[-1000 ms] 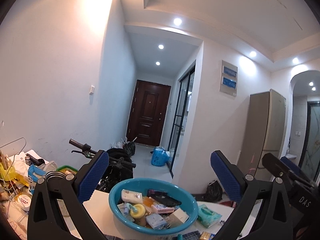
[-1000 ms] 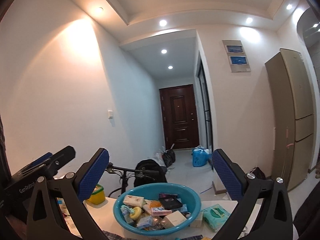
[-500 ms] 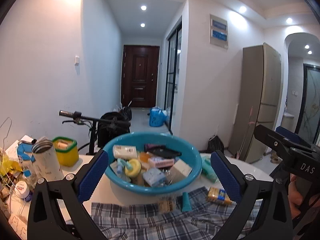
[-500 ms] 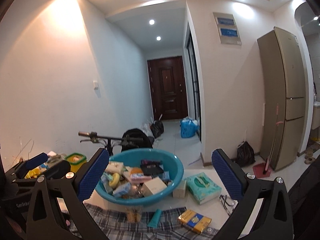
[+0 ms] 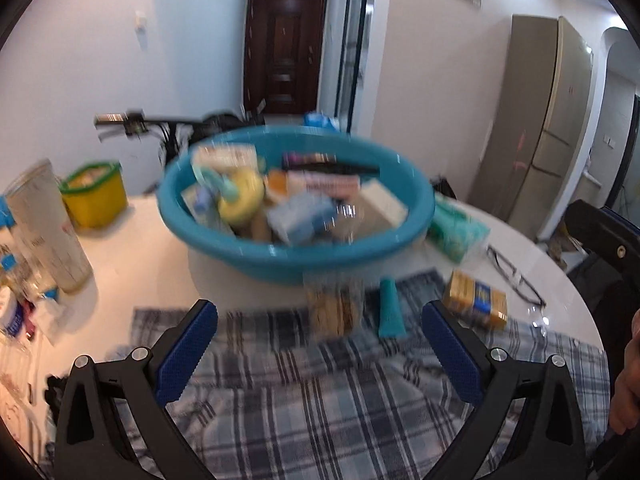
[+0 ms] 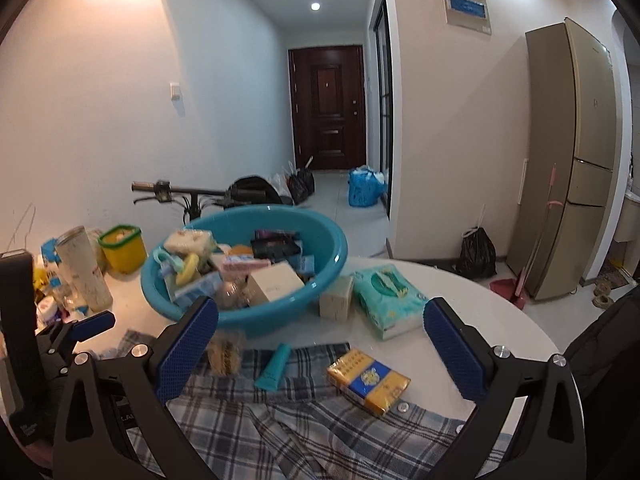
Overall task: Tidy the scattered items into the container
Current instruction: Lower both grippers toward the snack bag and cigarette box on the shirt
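Both the left tongs and the right tongs hang spread wide and empty above the plaid cloth on the white worktop, where the teal tube, yellow box and clear packet lie just before the already filled blue basin.

White walls; dark door; fridge
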Available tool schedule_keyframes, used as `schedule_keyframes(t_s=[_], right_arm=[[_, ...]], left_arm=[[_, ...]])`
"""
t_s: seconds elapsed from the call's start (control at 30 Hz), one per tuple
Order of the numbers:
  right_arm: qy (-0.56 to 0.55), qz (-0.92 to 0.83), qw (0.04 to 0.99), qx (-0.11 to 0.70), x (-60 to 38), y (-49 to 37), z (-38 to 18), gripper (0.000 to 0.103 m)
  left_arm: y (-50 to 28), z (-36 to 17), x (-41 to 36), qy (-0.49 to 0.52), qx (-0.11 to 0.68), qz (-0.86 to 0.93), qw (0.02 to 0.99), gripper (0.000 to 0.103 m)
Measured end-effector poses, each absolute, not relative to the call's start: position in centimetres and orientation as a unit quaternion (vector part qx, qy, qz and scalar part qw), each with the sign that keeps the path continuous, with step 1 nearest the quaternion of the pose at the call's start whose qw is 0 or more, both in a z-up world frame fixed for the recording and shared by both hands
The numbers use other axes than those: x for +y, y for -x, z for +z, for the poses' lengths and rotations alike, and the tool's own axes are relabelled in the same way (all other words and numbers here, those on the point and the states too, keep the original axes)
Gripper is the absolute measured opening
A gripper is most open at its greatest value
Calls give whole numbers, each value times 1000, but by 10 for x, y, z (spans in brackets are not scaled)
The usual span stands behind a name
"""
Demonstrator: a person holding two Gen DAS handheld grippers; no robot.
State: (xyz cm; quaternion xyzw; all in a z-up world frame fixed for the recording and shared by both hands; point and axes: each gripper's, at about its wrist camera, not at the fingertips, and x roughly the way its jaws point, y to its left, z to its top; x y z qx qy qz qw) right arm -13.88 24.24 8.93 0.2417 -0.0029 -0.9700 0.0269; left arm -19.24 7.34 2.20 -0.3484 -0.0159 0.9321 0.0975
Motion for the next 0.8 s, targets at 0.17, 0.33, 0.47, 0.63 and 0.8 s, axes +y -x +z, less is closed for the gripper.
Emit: schedule_keyframes(t_s=[0.17, 0.33, 0.47, 0.63, 0.8], right_arm=[[-278, -960, 21, 5, 247, 149, 65, 102], [-301, -953, 19, -7, 253, 157, 46, 102], [-316, -949, 11, -11, 257, 167, 33, 102], [-339, -941, 2, -14, 267, 179, 18, 102], [-367, -929, 1, -35, 278, 190, 5, 102]], left_arm=[[202, 0, 81, 375, -1, 922, 101, 103], [222, -24, 87, 395, -4, 911, 118, 103], [237, -39, 92, 406, 9, 908, 105, 103], [252, -56, 99, 428, 12, 898, 103, 103], [268, -65, 101, 438, 2, 894, 99, 103]])
